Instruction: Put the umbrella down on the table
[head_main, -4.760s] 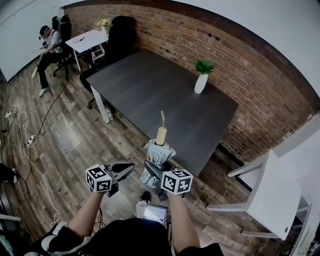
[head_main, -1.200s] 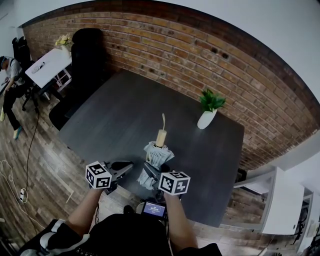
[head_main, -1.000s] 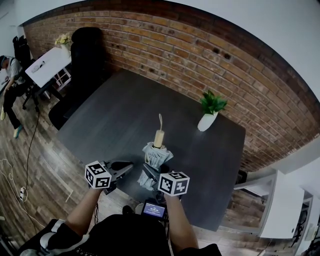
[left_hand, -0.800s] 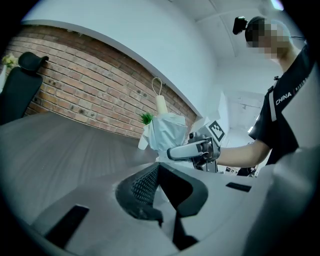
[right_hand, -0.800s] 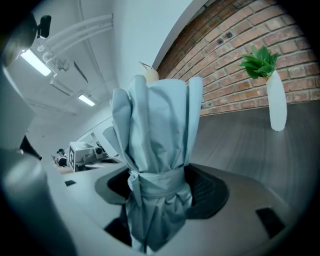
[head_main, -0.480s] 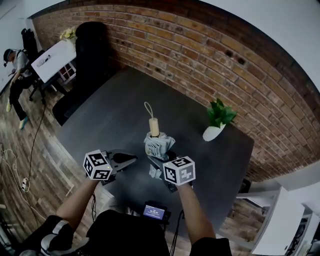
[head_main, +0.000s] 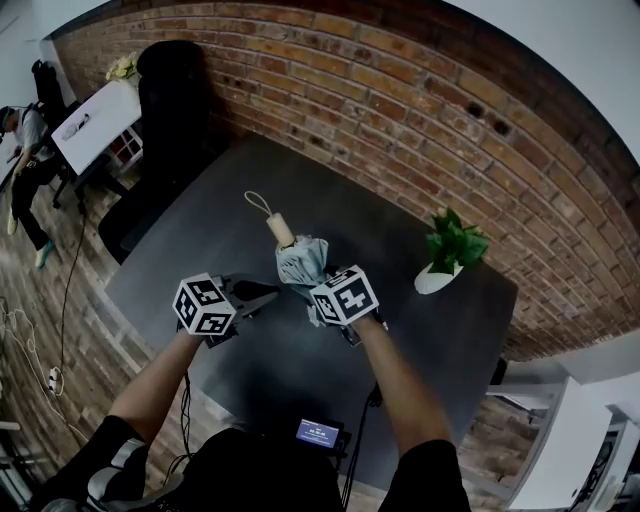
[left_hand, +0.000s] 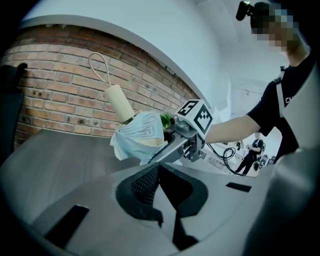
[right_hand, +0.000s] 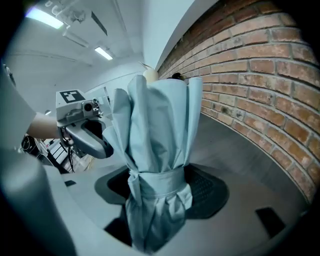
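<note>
Gripped umbrella above table, potted plant aside

No word, number or brand can be read anywhere; the marker cube at left and the marker cube at right bear only black-and-white square patterns, no letters; the small lit screen at the person's waist shows lines too tiny to read; faint printed lines on the umbrella cloth are blurred beyond reading.
</note>
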